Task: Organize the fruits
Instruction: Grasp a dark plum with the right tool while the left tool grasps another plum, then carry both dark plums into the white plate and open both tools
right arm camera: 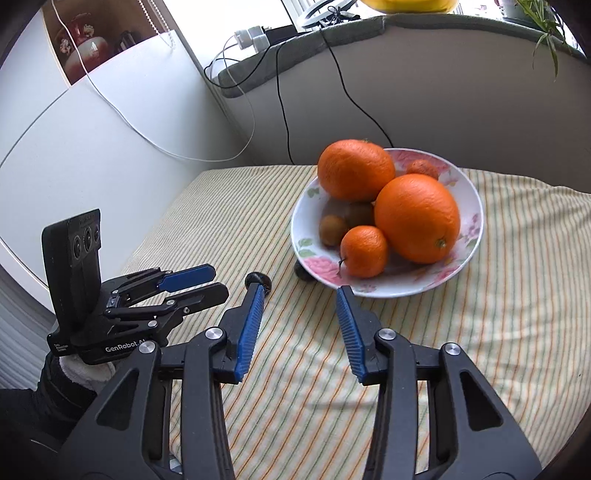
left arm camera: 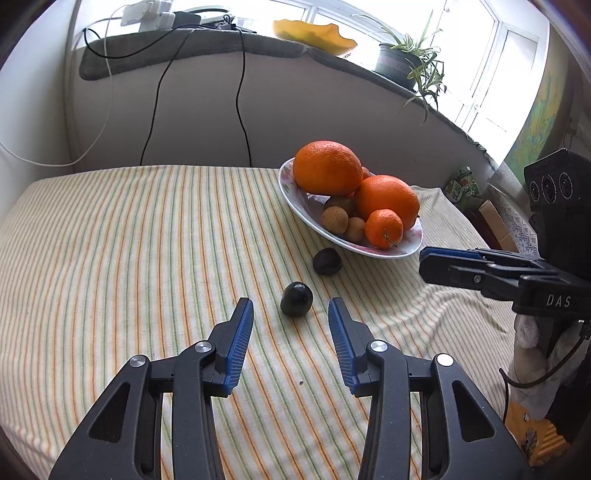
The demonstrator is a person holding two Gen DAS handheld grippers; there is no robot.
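A floral white plate [left arm camera: 291, 195] [right arm camera: 469, 206] holds two big oranges [left arm camera: 327, 168] [right arm camera: 417, 218], a small mandarin [left arm camera: 384, 228] [right arm camera: 364, 251] and some small brown fruits [left arm camera: 334, 220]. Two dark small fruits lie on the striped cloth: one [left arm camera: 296, 299] just ahead of my open left gripper [left arm camera: 291, 308], the other [left arm camera: 327, 261] close to the plate's rim. In the right wrist view one dark fruit [right arm camera: 258, 279] shows behind my left fingertip and the other [right arm camera: 301, 273] is half hidden under the plate. My right gripper [right arm camera: 301, 291] is open and empty, just short of the plate.
The striped cloth [left arm camera: 129, 258] covers the table. A wall with hanging cables [left arm camera: 240, 110] runs behind it. A ledge carries a potted plant [left arm camera: 402, 62] and a yellow bowl [left arm camera: 314, 33]. Boxes [left arm camera: 495, 218] stand past the table's right edge.
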